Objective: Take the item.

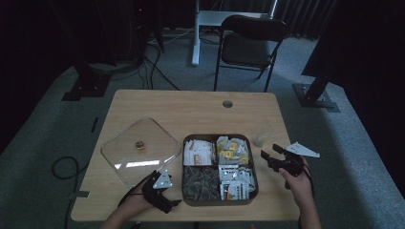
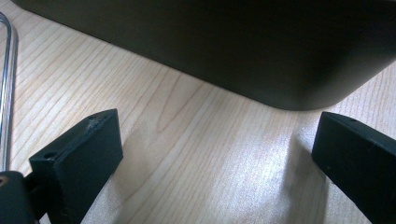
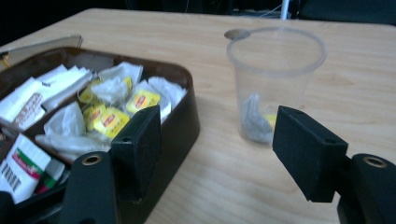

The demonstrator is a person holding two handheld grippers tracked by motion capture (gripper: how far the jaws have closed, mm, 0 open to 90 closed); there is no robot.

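Note:
A dark tray (image 1: 255,164) with four compartments of tea bags and sachets sits at the table's near middle. Right of its far corner stands a clear plastic cup (image 1: 262,134) with a tea bag (image 3: 254,119) at its bottom. My right gripper (image 1: 271,151) is open just short of the cup, nothing between its jaws; in the right gripper view the gripper (image 3: 224,144) frames the cup (image 3: 275,79), with the tray's wall (image 3: 187,126) and yellow-tagged tea bags (image 3: 112,116) at left. My left gripper (image 1: 168,191) rests open on the table by the tray's near-left corner (image 2: 243,46), empty (image 2: 215,154).
A clear square lid (image 1: 138,150) with a gold knob lies left of the tray; its edge (image 2: 7,84) shows beside the left jaw. A cable hole (image 1: 227,103) is at the table's far side. A chair (image 1: 248,43) stands beyond the table.

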